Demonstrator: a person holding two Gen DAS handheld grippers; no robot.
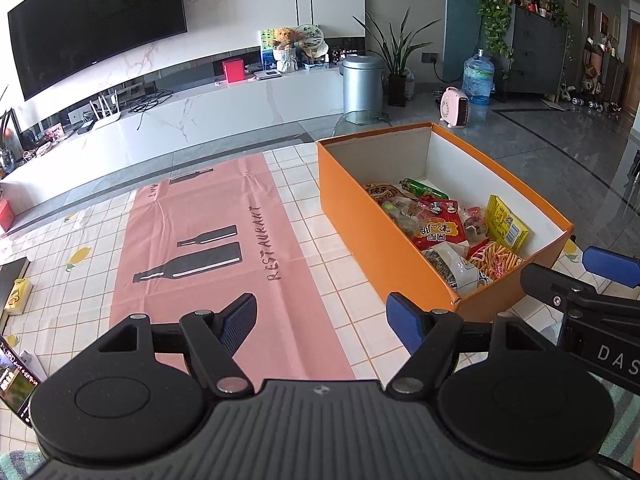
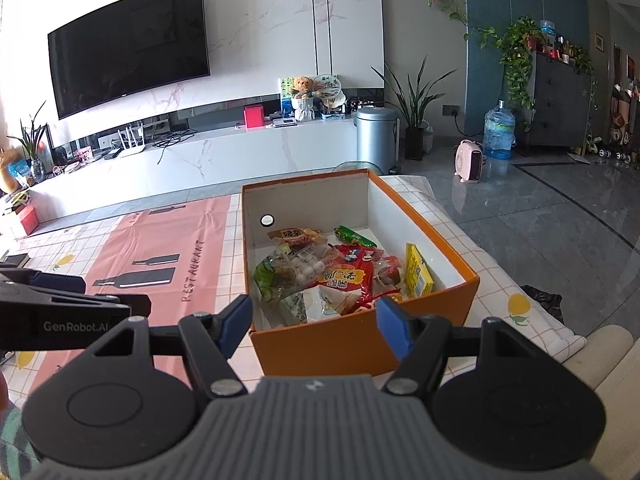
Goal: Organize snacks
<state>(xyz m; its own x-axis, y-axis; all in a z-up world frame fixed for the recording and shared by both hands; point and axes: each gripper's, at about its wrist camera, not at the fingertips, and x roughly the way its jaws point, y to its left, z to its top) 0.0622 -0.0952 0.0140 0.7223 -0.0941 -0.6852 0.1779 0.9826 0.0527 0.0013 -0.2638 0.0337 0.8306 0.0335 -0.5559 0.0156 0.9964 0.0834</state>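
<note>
An orange box [image 1: 360,216] [image 2: 360,344] stands on the table with several snack packets inside: a red bag [image 1: 440,228] [image 2: 348,278], a yellow packet [image 1: 506,222] [image 2: 418,276], a green roll [image 1: 424,188] [image 2: 354,236]. My left gripper [image 1: 322,320] hovers open and empty over the pink mat [image 1: 208,248], left of the box. My right gripper [image 2: 314,326] is open too, with nothing held; the box's near wall shows between its fingers. Each gripper shows at the edge of the other's view.
The table carries a checked cloth [image 1: 312,200]. A phone [image 1: 16,380] and a yellow pack [image 1: 18,296] lie at its left edge. Beyond are a TV cabinet [image 1: 200,112], a metal bin [image 1: 362,84], a plant, a water bottle and a small heater [image 1: 454,106] on the floor.
</note>
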